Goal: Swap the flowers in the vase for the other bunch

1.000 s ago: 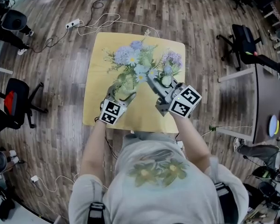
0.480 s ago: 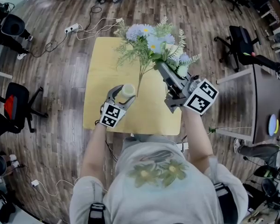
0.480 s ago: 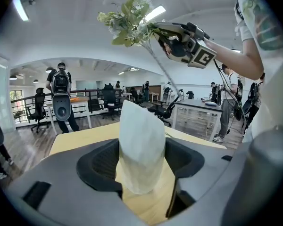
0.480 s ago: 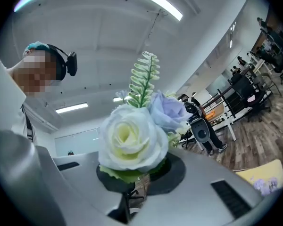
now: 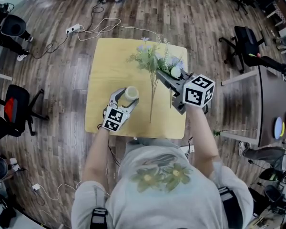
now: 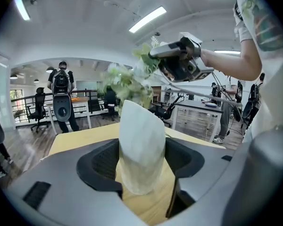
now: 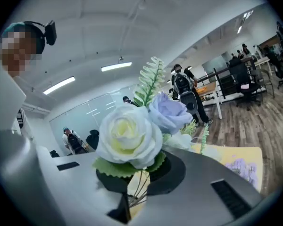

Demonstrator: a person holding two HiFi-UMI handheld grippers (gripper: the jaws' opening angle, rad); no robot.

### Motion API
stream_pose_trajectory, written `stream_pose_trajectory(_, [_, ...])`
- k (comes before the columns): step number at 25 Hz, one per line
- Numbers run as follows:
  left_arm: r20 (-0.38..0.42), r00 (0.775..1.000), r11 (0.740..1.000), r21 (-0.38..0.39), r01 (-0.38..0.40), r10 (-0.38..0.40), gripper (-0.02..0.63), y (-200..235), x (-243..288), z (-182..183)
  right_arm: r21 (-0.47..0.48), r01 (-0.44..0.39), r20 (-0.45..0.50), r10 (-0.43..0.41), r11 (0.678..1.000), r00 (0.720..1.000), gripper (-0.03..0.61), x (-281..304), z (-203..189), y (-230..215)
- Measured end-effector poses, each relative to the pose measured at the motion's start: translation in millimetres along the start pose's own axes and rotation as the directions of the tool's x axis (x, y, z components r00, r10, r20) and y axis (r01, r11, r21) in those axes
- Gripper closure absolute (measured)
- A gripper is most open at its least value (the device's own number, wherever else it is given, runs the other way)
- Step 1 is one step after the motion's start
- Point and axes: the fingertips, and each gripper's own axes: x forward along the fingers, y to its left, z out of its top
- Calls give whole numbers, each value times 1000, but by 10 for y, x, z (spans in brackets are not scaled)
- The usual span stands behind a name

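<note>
Clamping the pale vase [image 5: 130,93], the left gripper [image 5: 126,97] is holding its jaws wide against the vase's sides, lower centre-left on the yellow worktop [image 5: 102,66]. The right gripper [image 5: 162,74] is pinching its jaws almost together on a white-and-lilac bunch [image 5: 155,57], holding it in the air at the worktop's upper right. The long stems [image 5: 151,101] are hanging beside the vase. Purple blooms [image 7: 247,166] are lying on the worktop, lower right of the right gripper view.

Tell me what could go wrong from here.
The right gripper holds the bunch only by thin stems in its shut jaws; it might slip or tilt. The stems' long ends dangle near the vase that the left gripper grips, and could catch it.
</note>
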Motion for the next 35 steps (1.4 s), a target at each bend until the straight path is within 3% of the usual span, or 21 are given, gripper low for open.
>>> stream_pose_trajectory(7, [9,1000,1000,-12,0,0,290,51,-4,-17,17,-15,-276,19,1000,961,528,469,-829,-348])
stream_pose_trajectory(14, [10,1000,1000,-16,-4,4,290,133,0,-4,-76,38,-392,-65,996,918,526,878,-1335,-685])
stream_pose_trajectory(24, [9,1000,1000,-12,-6,7,288,202,91,-54,-68,142,-371,-157,988,915,522,1189,-1726,-1096])
stream_pose_trajectory(29, [9,1000,1000,-13,-7,7,288,186,150,-63,-53,208,-373,-213,977,903,369,1142,-1819,-1220])
stream_pose_trajectory(35, [11,1000,1000,-22,-17,17,289,214,135,-60,-15,285,-346,-272,959,898,347,870,-1747,-1264])
